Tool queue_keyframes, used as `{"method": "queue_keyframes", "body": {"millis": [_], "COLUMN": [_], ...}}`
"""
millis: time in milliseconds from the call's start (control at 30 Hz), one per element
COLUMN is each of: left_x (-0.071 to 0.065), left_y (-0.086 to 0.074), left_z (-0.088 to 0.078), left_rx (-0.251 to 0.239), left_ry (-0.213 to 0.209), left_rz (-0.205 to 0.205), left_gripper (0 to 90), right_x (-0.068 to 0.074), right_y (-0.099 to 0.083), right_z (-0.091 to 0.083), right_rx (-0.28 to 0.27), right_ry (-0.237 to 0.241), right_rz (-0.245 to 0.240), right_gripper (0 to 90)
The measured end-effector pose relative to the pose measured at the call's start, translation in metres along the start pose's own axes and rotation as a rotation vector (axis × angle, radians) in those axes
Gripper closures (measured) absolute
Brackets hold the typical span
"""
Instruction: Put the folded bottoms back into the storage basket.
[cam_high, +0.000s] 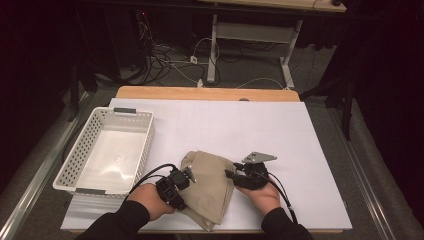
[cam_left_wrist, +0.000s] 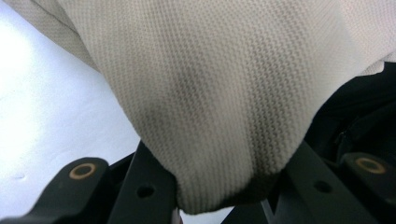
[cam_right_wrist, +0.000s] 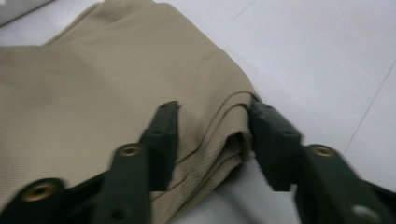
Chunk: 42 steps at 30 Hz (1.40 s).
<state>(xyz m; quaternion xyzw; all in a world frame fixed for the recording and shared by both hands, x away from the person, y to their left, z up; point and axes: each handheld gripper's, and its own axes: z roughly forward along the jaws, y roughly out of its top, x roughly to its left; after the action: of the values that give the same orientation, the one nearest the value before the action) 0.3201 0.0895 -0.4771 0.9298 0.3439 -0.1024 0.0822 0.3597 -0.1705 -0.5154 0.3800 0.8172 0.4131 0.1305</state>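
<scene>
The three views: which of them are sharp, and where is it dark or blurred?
High view: table bright, surroundings nearly black. Left gripper view: cloth weave sharp, tabletop overexposed. Right gripper view: soft all over, its jaws and the cloth's folded edge blurred.

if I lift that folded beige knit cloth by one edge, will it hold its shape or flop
The folded beige knit cloth would probably flop: it drapes over the left gripper. Its stacked layers at the right gripper may slide apart. It looks light, and its textured weave is hardly slippery.

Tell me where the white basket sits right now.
In the high view, the white basket stands at the table's left edge, left of the folded beige cloth and apart from it, just beyond the left tongs.
</scene>
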Motion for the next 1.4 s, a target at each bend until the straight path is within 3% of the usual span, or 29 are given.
{"method": "queue_keyframes", "body": {"millis": [100, 167, 200, 267, 333, 367, 500, 600, 900, 1133, 1400], "left_x": [0.0, 0.0, 0.0, 0.0, 0.001, 0.001, 0.001, 0.001, 0.003, 0.007, 0.012], "left_y": [0.0, 0.0, 0.0, 0.0, 0.0, 0.001, 0.0, 0.0, 0.0, -0.004, -0.008], "left_z": [0.0, 0.0, 0.0, 0.0, 0.0, 0.0, 0.0, 0.0, -0.009, -0.023, -0.036], "left_rx": [0.002, 0.001, 0.002, 0.002, 0.004, 0.007, 0.002, 0.003, -0.002, -0.006, -0.002], "left_ry": [-0.001, 0.0, -0.002, -0.002, -0.005, -0.006, -0.003, -0.004, 0.013, 0.043, 0.07], "left_rz": [-0.001, 0.0, 0.001, 0.001, 0.001, 0.003, 0.001, -0.001, -0.004, -0.012, -0.023], "left_gripper": [73.2, 73.2, 73.2, 73.2, 73.2, 73.2, 73.2, 73.2, 73.5, 73.7, 73.7], "right_x": [-0.003, -0.007, -0.009, -0.01, -0.007, -0.005, -0.004, -0.002, 0.002, 0.006, 0.012], "right_y": [0.004, 0.008, 0.01, 0.009, 0.009, 0.008, 0.008, 0.007, 0.009, 0.021, 0.035], "right_z": [0.001, 0.004, 0.012, 0.015, 0.015, 0.015, 0.015, 0.014, 0.009, 0.002, 0.005], "right_rx": [-0.017, -0.014, 0.041, 0.052, 0.046, 0.045, 0.041, 0.027, -0.014, -0.058, -0.092], "right_ry": [-0.036, -0.042, -0.016, -0.013, 0.01, 0.032, 0.049, 0.043, 0.026, 0.015, 0.023], "right_rz": [0.014, 0.03, 0.059, 0.062, 0.051, 0.033, 0.033, 0.003, -0.033, -0.061, -0.081], "right_gripper": [35.0, 32.2, 34.1, 36.7, 49.6, 61.3, 71.0, 79.5, 81.6, 81.7, 81.6]}}
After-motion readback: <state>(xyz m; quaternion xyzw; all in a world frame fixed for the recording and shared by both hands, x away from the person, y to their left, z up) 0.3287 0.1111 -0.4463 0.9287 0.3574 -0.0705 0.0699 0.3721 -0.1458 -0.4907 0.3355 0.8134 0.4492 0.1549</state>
